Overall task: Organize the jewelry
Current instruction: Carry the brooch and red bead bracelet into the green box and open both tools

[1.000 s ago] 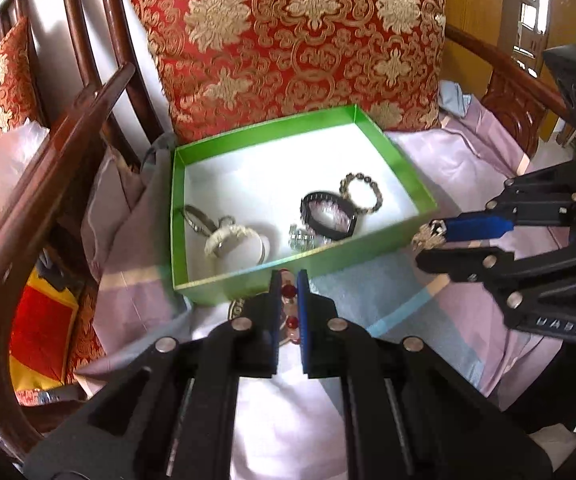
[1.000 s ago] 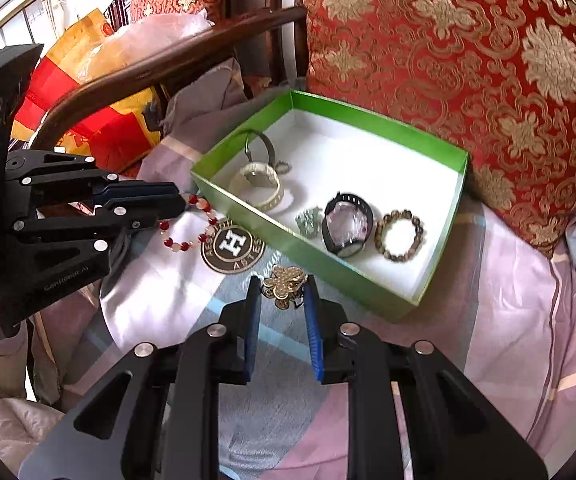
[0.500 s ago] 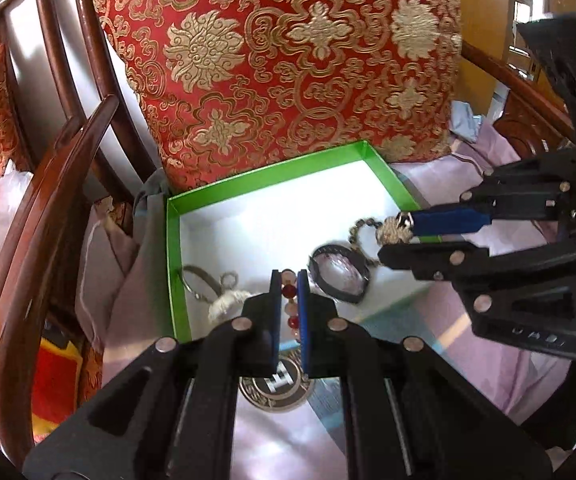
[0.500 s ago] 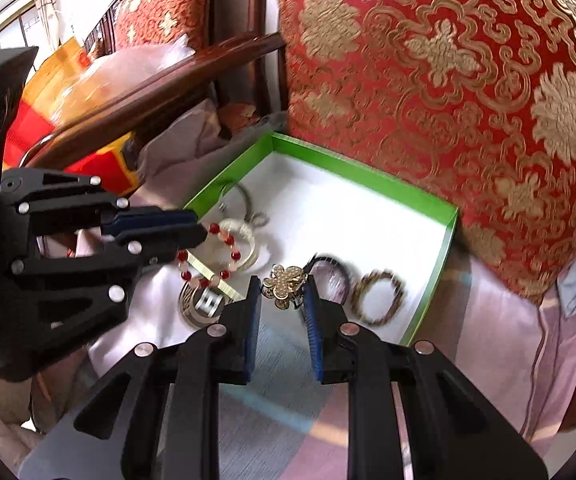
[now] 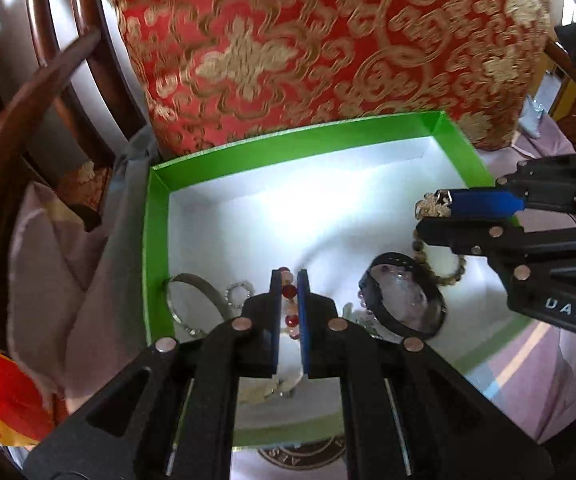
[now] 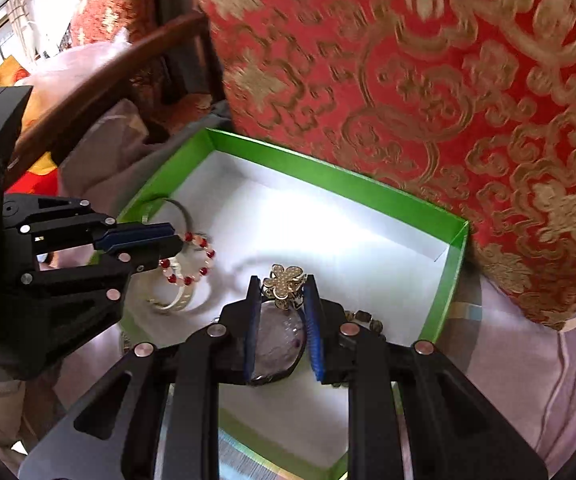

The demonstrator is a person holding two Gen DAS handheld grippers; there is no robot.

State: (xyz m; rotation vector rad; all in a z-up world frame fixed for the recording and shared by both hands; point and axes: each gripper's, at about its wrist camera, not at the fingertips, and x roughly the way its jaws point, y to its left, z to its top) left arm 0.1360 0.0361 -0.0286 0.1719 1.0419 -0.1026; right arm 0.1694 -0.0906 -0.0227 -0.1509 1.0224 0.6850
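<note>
Right wrist view: R gripper clamps gold flower-shaped brooch, L gripper pinches red-and-white bead bracelet, both above green-walled white-floored cardboard box. Step: depositing. Next: lower, open jaws.

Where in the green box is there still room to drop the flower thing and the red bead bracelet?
The green box has bare white floor along its far wall by the red cushion, and through the middle. The near side is crowded: silver bangle, cream bracelet, black bracelet, brown beads.
</note>
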